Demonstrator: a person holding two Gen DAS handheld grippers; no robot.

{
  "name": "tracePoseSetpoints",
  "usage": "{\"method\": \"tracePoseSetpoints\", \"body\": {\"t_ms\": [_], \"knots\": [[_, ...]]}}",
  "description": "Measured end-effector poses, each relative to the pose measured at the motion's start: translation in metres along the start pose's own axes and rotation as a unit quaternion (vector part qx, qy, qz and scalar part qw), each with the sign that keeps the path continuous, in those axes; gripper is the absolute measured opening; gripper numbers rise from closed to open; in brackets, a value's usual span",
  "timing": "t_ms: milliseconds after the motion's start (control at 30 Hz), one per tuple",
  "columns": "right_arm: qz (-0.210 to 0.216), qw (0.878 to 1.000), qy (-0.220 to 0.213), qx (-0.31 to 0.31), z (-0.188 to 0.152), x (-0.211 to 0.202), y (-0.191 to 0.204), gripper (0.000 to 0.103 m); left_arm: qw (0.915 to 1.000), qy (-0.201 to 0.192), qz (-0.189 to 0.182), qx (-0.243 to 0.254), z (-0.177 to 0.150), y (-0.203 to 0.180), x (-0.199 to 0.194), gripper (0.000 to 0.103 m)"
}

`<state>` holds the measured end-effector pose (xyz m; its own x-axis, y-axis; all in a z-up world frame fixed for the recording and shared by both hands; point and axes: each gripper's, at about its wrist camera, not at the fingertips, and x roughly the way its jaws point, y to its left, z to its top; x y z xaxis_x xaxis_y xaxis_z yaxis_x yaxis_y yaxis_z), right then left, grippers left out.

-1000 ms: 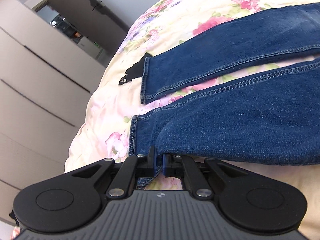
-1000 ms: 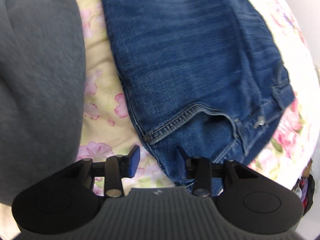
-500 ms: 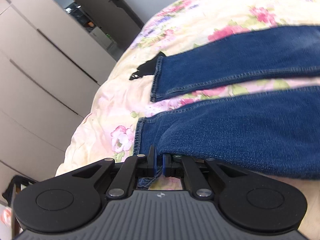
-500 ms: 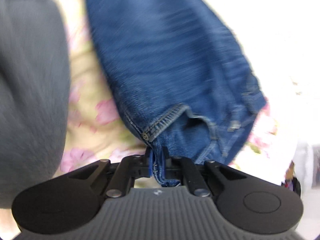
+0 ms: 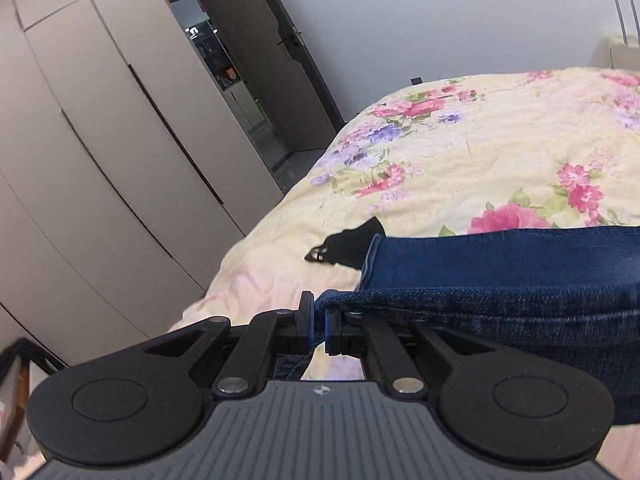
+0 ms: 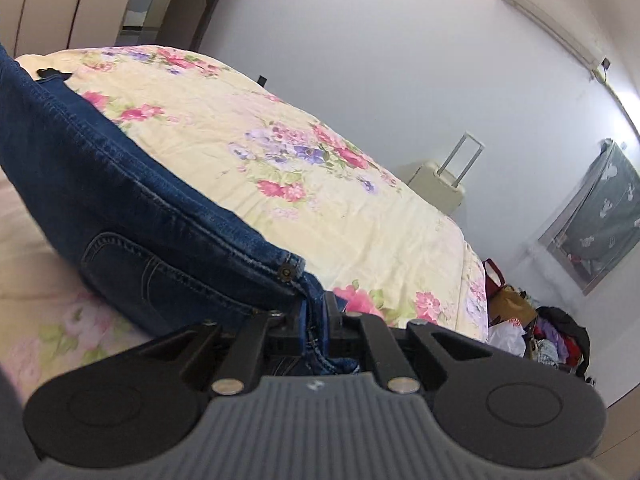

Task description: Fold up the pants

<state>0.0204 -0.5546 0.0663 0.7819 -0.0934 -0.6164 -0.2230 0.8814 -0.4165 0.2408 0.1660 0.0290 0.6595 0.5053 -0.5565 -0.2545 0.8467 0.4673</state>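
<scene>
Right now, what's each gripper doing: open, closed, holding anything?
Left gripper: closed on the jeans at a leg hem.
Right gripper: closed on the jeans at the waistband.

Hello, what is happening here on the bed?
A person is folding blue jeans on a floral bedspread, with a claw in each hand. The left claw is shut on a leg hem; the right claw is shut on the waist end near a rivet. One edge is lifted; the other leg lies flat.

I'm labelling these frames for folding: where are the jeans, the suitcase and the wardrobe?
jeans (image 5: 520, 264): left wrist view, far leg.
suitcase (image 6: 436, 184): right wrist view, cream shell.
wardrobe (image 5: 80, 160): left wrist view, door panel.
</scene>
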Motion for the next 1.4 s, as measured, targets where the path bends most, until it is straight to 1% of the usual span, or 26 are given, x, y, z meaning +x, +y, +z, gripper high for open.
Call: {"method": "tracePoseSetpoints", "body": {"t_ms": [67, 133, 233, 333, 400, 567, 667, 733, 833, 900, 933, 967, 1000, 1033, 1067, 1100, 1133, 1167, 1233, 1267, 1333, 1400], "knots": [[-0.005, 1.000, 0.017, -0.003, 0.017, 0.028, -0.004, 0.000, 0.9999, 0.008, 0.006, 0.014, 0.017, -0.013, 0.018, 0.005], [-0.011, 0.999, 0.031, -0.005, 0.030, 0.061, -0.008, 0.000, 0.9995, 0.022, 0.003, 0.023, 0.028, -0.027, 0.038, 0.005], [-0.019, 0.998, 0.054, -0.004, 0.045, 0.110, -0.011, 0.000, 0.9980, 0.039, 0.006, 0.050, 0.038, -0.053, 0.073, 0.005], [-0.021, 0.997, 0.074, -0.001, 0.056, 0.173, -0.015, 0.000, 0.9954, 0.060, 0.006, 0.074, 0.044, -0.077, 0.107, 0.005], [-0.018, 0.996, 0.088, -0.003, 0.058, 0.206, -0.014, 0.000, 0.9935, 0.070, 0.008, 0.089, 0.047, -0.092, 0.128, 0.005], [-0.009, 0.992, 0.125, -0.010, 0.057, 0.281, -0.005, 0.000, 0.9845, 0.078, 0.023, 0.155, 0.056, -0.134, 0.171, 0.005], [-0.002, 0.988, 0.152, -0.016, 0.052, 0.328, 0.001, 0.000, 0.9794, 0.077, 0.030, 0.184, 0.058, -0.156, 0.192, 0.005], [-0.001, 0.986, 0.167, -0.015, 0.047, 0.355, 0.007, 0.000, 0.9774, 0.077, 0.033, 0.194, 0.058, -0.169, 0.205, 0.006], [-0.004, 0.983, 0.185, -0.020, 0.041, 0.382, 0.016, 0.000, 0.9759, 0.078, 0.036, 0.201, 0.055, -0.179, 0.217, 0.016], [-0.007, 0.981, 0.191, -0.020, 0.039, 0.390, 0.021, 0.002, 0.9768, 0.073, 0.022, 0.200, 0.051, -0.179, 0.220, 0.020], [-0.006, 0.981, 0.194, -0.019, 0.039, 0.394, 0.023, 0.003, 0.9782, 0.070, 0.013, 0.195, 0.049, -0.177, 0.219, 0.030], [-0.008, 0.981, 0.195, -0.017, 0.039, 0.395, 0.024, 0.005, 0.9807, 0.066, -0.002, 0.184, 0.049, -0.173, 0.216, 0.048], [-0.014, 0.981, 0.193, -0.013, 0.040, 0.393, 0.024, 0.017, 0.9837, 0.060, -0.022, 0.168, 0.050, -0.166, 0.212, 0.058], [-0.022, 0.981, 0.191, -0.004, 0.041, 0.390, 0.023, 0.027, 0.9864, 0.052, -0.045, 0.149, 0.051, -0.158, 0.205, 0.080], [-0.034, 0.982, 0.188, 0.003, 0.042, 0.386, 0.022, 0.043, 0.9888, 0.041, -0.058, 0.132, 0.052, -0.150, 0.198, 0.089], [-0.053, 0.982, 0.181, 0.012, 0.043, 0.379, 0.022, 0.049, 0.9909, 0.026, -0.069, 0.113, 0.052, -0.141, 0.188, 0.090], [-0.062, 0.983, 0.171, 0.031, 0.045, 0.368, 0.020, 0.049, 0.9922, 0.011, -0.082, 0.093, 0.052, -0.129, 0.178, 0.090], [-0.055, 0.984, 0.160, 0.057, 0.047, 0.355, 0.018, 0.049, 0.9925, 0.002, -0.095, 0.077, 0.052, -0.118, 0.170, 0.090], [-0.044, 0.983, 0.137, 0.112, 0.049, 0.333, 0.019, 0.049, 0.9916, -0.015, -0.127, 0.020, 0.048, -0.086, 0.152, 0.090], [-0.040, 0.982, 0.127, 0.138, 0.051, 0.319, 0.023, 0.052, 0.9905, -0.017, -0.136, -0.008, 0.044, -0.071, 0.147, 0.090], [-0.025, 0.978, 0.109, 0.176, 0.050, 0.295, 0.035, 0.053, 0.9851, -0.015, -0.153, -0.077, 0.030, -0.037, 0.143, 0.089], [-0.015, 0.974, 0.095, 0.206, 0.047, 0.273, 0.051, 0.055, 0.9748, 0.000, -0.172, -0.142, 0.015, -0.010, 0.148, 0.084]]}}
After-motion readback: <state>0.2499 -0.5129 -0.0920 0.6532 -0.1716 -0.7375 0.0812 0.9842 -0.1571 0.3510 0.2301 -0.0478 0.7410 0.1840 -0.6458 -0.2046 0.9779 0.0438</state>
